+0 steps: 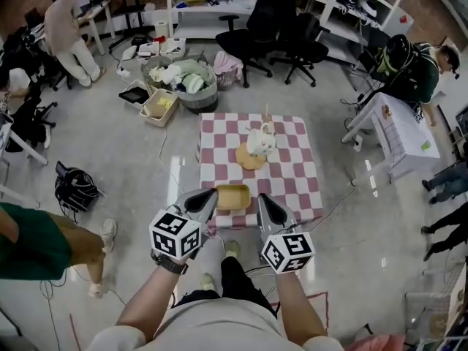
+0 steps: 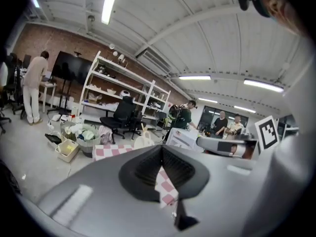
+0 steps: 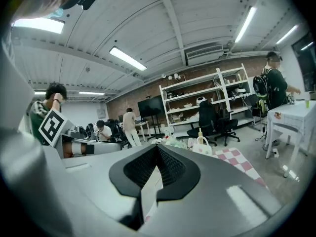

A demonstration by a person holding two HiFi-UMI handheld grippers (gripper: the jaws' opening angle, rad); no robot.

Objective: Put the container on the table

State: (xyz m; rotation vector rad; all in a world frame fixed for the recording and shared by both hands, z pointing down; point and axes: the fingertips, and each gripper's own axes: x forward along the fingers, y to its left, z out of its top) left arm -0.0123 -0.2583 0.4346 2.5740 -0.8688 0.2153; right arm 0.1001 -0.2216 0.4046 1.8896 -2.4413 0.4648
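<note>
A shallow tan container lies at the near edge of the table, which has a pink-and-white checked cloth. In the head view it shows between the tips of my two grippers, which are held up above it. My left gripper is shut with nothing in it, and in the left gripper view only checked cloth shows past the pads. My right gripper looks shut too. A pale strip shows below its pads; I cannot tell what it is.
A white jug on a round tan mat stands mid-table. Behind the table are a laundry basket, a yellow bin and office chairs. A white table and people stand at the right. A backpack lies on the floor at the left.
</note>
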